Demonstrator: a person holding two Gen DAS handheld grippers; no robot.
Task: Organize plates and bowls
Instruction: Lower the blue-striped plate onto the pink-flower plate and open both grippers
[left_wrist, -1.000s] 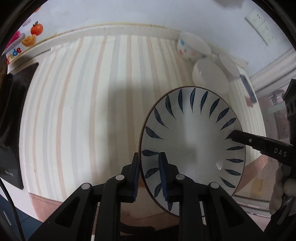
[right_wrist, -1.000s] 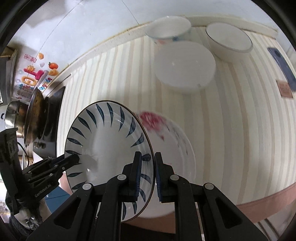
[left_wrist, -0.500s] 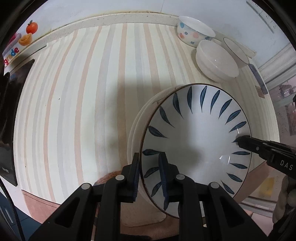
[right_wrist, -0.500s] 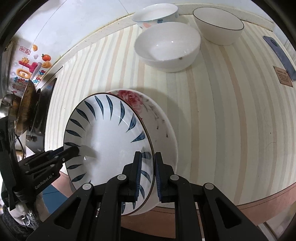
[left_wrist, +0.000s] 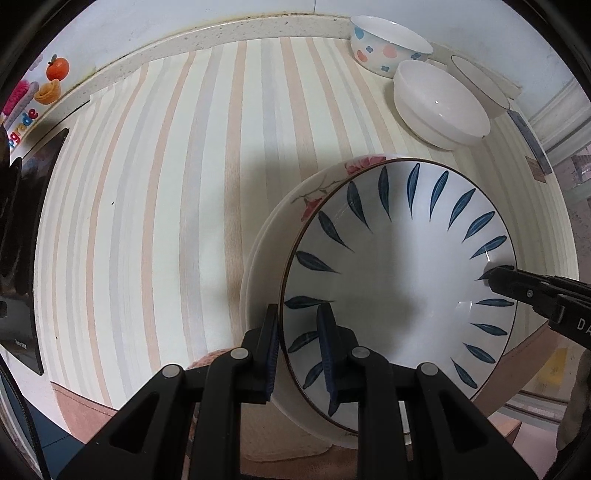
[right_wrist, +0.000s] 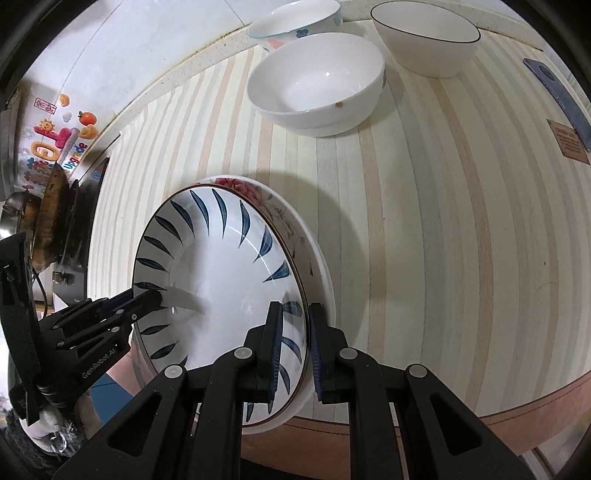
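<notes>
Striped counter (left_wrist: 177, 192) in cream, peach and grey bands, backed by a speckled upstand and a pale wall. Fruit and letter stickers (right_wrist: 59, 140) on the wall at the far left; dark stove top (left_wrist: 22, 229) with a pan (right_wrist: 48, 210) at the counter's left end. Dark flat strip (right_wrist: 561, 99) and small brown card (right_wrist: 567, 142) lying near the right edge.

Wide bare stretch of counter to the left of the plates in the left wrist view, and to their right in the right wrist view. Rounded pinkish front edge close beneath the plates. Three bowls grouped at the back: spotted bowl (left_wrist: 388, 50) against the upstand, plain white bowl (left_wrist: 439, 105) just in front of it, dark-rimmed white bowl (right_wrist: 424, 37) beside them. All well apart from the plates.

Blue-leaf plate (left_wrist: 399, 280) at the front edge, white with dark blue leaf strokes round a thin dark rim, nested slightly tilted in the rose plate (left_wrist: 325, 192); whether fully seated cannot be told. Rose plate wider, white, pink blooms showing past the far rim.

Left tool (left_wrist: 299, 350) clenched across the blue-leaf plate's near-left rim, one pad inside, one outside. Right tool (right_wrist: 295, 343) gripping the opposite rim the same way.
</notes>
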